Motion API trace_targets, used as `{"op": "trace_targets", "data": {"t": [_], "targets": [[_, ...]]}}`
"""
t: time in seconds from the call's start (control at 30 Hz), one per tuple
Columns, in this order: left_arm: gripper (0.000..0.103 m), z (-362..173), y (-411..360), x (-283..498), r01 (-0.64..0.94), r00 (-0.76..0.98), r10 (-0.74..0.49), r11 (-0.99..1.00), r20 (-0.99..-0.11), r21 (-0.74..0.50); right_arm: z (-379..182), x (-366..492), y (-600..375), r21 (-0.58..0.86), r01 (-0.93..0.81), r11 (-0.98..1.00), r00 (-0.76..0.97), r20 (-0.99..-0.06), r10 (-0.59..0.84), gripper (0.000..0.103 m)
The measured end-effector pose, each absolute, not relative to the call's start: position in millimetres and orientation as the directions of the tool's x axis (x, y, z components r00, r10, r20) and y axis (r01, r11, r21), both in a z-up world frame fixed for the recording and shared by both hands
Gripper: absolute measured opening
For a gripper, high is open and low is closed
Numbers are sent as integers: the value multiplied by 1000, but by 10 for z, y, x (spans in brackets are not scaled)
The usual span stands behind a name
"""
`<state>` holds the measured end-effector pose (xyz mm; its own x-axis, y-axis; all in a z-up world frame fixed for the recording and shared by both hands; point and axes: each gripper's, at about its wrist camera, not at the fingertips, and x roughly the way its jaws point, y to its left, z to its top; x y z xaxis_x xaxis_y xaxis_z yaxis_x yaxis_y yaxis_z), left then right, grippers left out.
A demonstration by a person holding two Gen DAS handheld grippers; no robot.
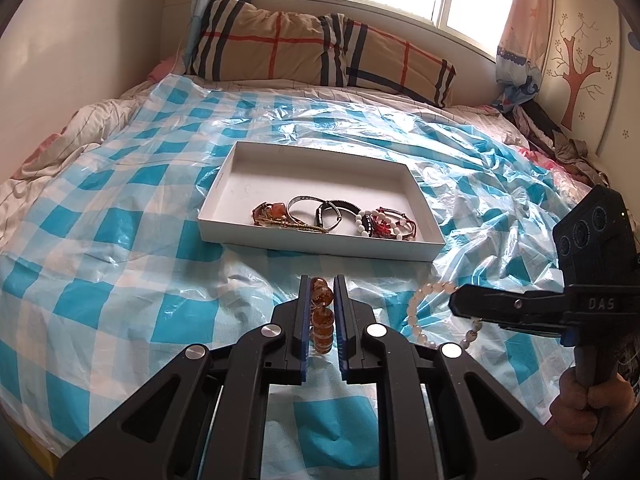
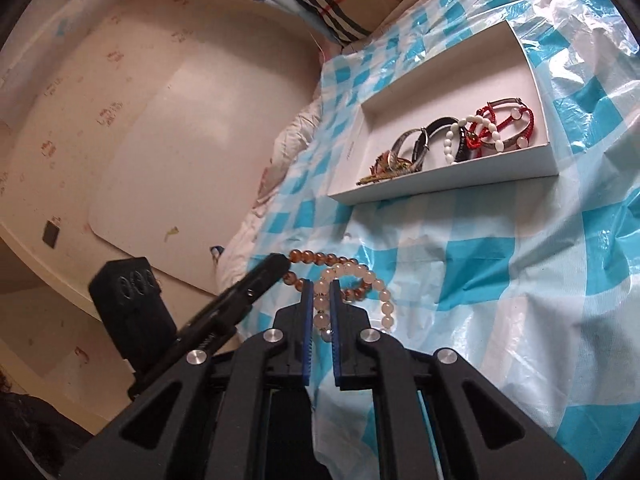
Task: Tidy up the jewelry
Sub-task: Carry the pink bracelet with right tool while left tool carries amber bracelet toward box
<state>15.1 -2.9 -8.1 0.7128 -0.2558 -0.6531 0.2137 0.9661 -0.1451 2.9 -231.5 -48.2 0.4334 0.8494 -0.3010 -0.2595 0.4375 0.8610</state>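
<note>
1. The left gripper is clamping the amber bracelet just above the checked sheet.
2. The right gripper is pinching the pale bracelet beside it.
3. The white tray, holding other bracelets, is sitting just beyond both.

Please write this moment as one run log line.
left tool: shut on amber beads | right tool: shut on pale beads | tray: partly filled
</note>
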Motion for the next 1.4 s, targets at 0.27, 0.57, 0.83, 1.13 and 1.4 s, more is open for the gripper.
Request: {"op": "trace_targets", "data": {"t": [0.27, 0.57, 0.83, 1.13, 1.4], "targets": [[10, -83, -46, 144, 216, 713, -254, 966, -653, -141, -375, 36, -2368, 869, -282, 407, 481, -239, 844, 9], [10, -87, -40, 146, 216, 713, -254, 966, -653, -141, -414, 21, -2401, 873, -282, 398, 501, -220, 837, 9], [10, -55, -17, 136, 227, 713, -280, 960, -643, -166, -420, 64, -2422, 872, -287, 397, 508, -213, 835, 9], [10, -37, 120, 172, 234, 699, -353, 935, -622, -268, -385, 149, -2464, 871, -297, 391, 523, -194, 830, 9], [10, 76, 85, 286, 249, 716, -354, 935, -602, -254, -364, 275, -2519, 868, -302, 395, 540, -186, 821, 10]]}}
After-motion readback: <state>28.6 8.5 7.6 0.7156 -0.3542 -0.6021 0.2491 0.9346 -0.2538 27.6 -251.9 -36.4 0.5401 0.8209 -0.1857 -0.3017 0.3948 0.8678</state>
